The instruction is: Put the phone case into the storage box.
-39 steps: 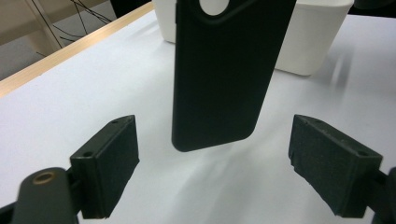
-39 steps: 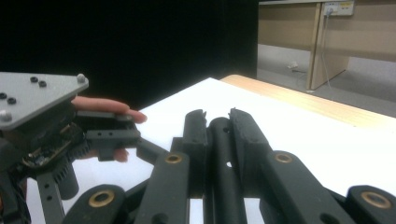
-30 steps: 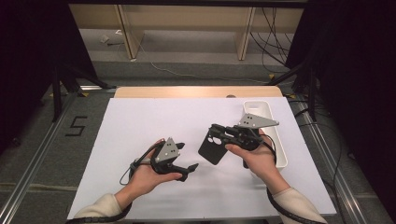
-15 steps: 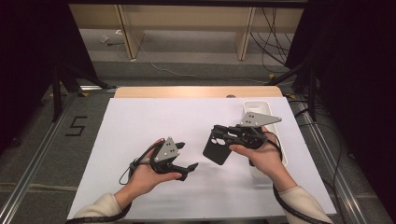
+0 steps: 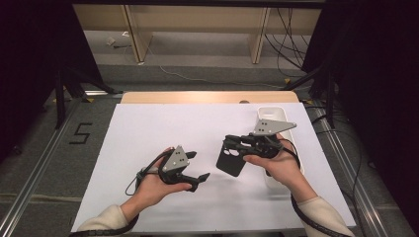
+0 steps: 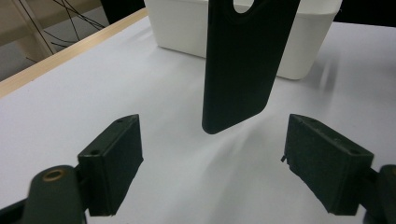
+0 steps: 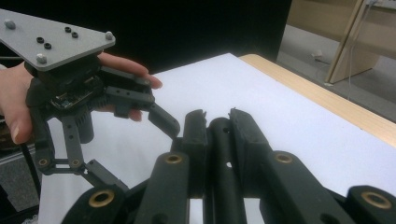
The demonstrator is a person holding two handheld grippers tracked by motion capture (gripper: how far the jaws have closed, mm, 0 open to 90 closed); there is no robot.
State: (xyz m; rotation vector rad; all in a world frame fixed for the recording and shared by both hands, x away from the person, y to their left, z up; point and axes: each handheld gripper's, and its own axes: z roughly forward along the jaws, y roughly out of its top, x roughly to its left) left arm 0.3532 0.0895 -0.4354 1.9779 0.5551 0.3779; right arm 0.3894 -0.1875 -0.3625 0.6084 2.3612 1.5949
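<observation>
Right gripper [image 5: 233, 148] drifted slightly toward white bin [image 5: 272, 113], fingers clamped on black phone case [image 5: 231, 159]; left gripper [image 5: 194, 168] fingers apart. Steady the case first.

Bright overhead light, dark surroundings, slightly soft focus.

We saw a table [image 5: 148, 128] with a white top and a pale wooden strip along its far edge, standing on a grey floor [image 5: 39, 163] where the number 5 [image 5: 80, 133] was marked in black at the table's left. Beyond it stood light wooden furniture legs [image 5: 133, 34] with loose cables [image 5: 286, 34] trailing over the floor behind them. Black curtains [image 5: 29, 59] closed the space on both sides, and metal rails [image 5: 346, 158] ran along the floor by the table.
</observation>
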